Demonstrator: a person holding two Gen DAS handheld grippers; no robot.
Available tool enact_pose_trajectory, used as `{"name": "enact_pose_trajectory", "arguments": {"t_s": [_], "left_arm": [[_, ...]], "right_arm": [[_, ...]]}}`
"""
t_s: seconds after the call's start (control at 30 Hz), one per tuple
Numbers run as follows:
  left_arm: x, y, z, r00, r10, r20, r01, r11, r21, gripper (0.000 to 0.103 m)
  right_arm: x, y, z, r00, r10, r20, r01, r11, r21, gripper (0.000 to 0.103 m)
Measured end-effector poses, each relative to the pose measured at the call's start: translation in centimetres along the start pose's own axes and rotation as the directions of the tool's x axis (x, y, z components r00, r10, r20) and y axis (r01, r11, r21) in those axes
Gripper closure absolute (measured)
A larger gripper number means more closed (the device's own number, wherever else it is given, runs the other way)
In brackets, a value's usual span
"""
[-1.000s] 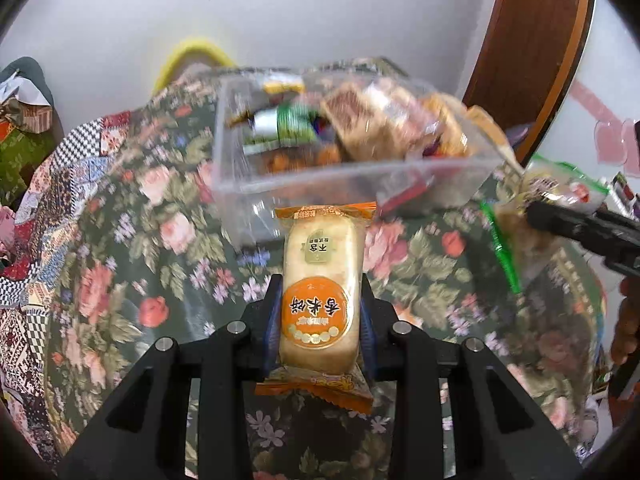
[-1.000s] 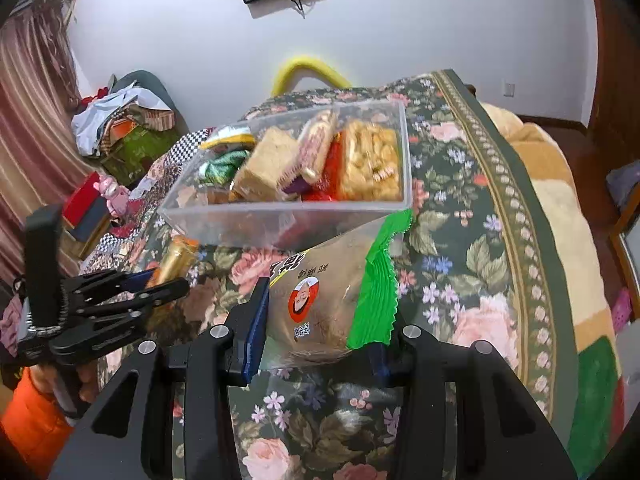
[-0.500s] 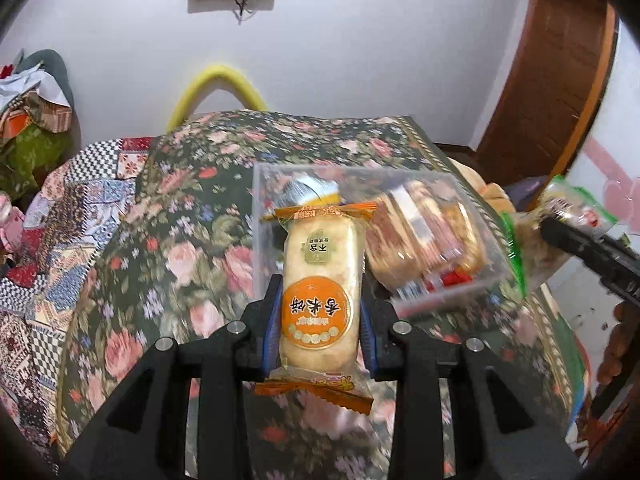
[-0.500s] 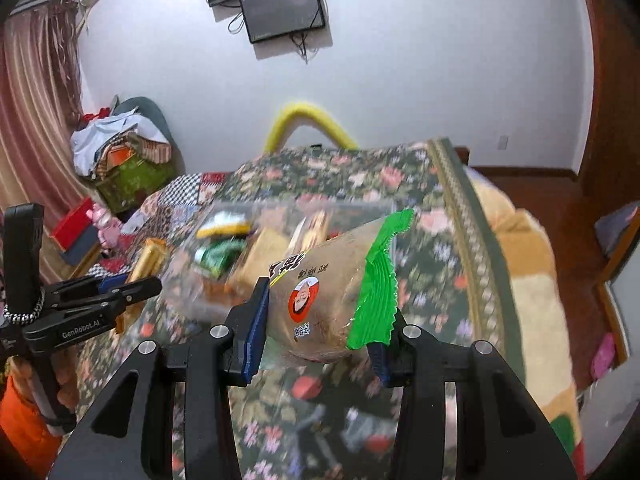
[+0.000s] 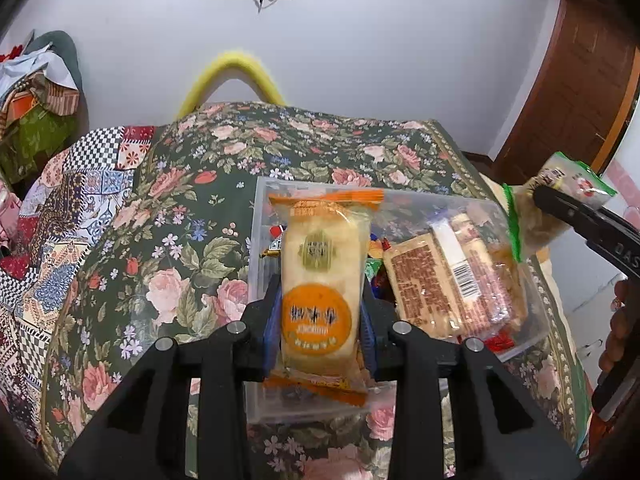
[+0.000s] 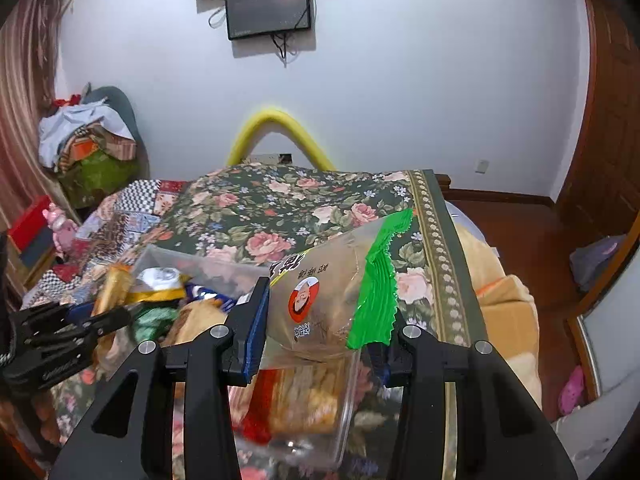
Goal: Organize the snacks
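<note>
Two grippers, each clamped on one snack, both above the clear bin [image 5: 520,332] on the floral blanket [image 5: 168,272].

Left gripper [image 5: 320,328]: jaws closed on the lower half of an orange-labelled rice cracker pack [image 5: 320,280]. Pack stands upright between the blue pads, crimped top edge pointing away from the camera, bottom crimp hanging below the jaws. Pack hangs over the left end of the bin.

Right gripper [image 6: 320,332]: jaws closed on a clear bag [image 6: 320,296] with a green serrated edge and a round red face logo. Bag tilted, green edge toward the right finger. In the left wrist view the same bag [image 5: 568,192] shows at the right, above the bin's far right corner, pinched in the black jaws; part of a hand [image 5: 618,328] shows below them.

Bin: sits near the blanket's right edge. Holds several packs already: long wrapped bars with a barcode [image 5: 456,272] on the right side, yellow puffed snacks [image 6: 304,400], small coloured wrappers in the middle. Contents in the right wrist view are partly blurred.

Background: white wall, yellow arch [image 6: 280,128] beyond the blanket's far edge, wall screen [image 6: 268,8].
</note>
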State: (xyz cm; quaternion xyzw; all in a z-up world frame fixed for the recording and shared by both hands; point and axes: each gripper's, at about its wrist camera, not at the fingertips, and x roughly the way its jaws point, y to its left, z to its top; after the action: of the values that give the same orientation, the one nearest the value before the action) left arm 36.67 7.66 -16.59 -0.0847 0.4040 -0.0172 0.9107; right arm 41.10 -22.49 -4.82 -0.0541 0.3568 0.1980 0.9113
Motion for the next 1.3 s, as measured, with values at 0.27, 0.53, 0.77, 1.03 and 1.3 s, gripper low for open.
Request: {"name": "enact_pose_trajectory", "arguments": {"t_s": [0.27, 0.53, 0.77, 1.03, 1.3], "left_arm": [[0.6, 0.4, -0.6, 0.999, 0.024, 0.027, -0.025, 1.0, 0.017, 0.065], [0.6, -1.8, -1.4, 1.0, 0.017, -0.012, -0.015, 0.992, 0.125, 0.03], [-2.3, -1.4, -1.5, 1.0, 0.018, 0.024, -0.02, 0.995, 0.098, 0.025], [-10.0, -2.2, -0.9, 0.99, -0.006, 0.139, -0.007, 0.996, 0.091, 0.025], [-21.6, -4.4, -2.3, 0.941, -0.056, 0.332, 0.022, 0.994, 0.105, 0.022]], "right_arm": [[2.7, 0.9, -1.1, 0.998, 0.013, -0.067, -0.016, 0.999, -0.044, 0.064], [2.2, 0.5, -1.7, 0.995, 0.014, -0.103, -0.019, 0.999, -0.049, 0.052], [-1.2, 1.0, -2.1, 0.999, 0.01, -0.047, -0.013, 0.998, -0.064, 0.029], [-8.1, 1.2, -2.3, 0.996, 0.068, 0.053, -0.068, 0.998, -0.004, 0.029], [-17.9, 2.6, -1.9, 0.972, 0.097, 0.214, -0.1, 0.995, 0.004, 0.029]]}}
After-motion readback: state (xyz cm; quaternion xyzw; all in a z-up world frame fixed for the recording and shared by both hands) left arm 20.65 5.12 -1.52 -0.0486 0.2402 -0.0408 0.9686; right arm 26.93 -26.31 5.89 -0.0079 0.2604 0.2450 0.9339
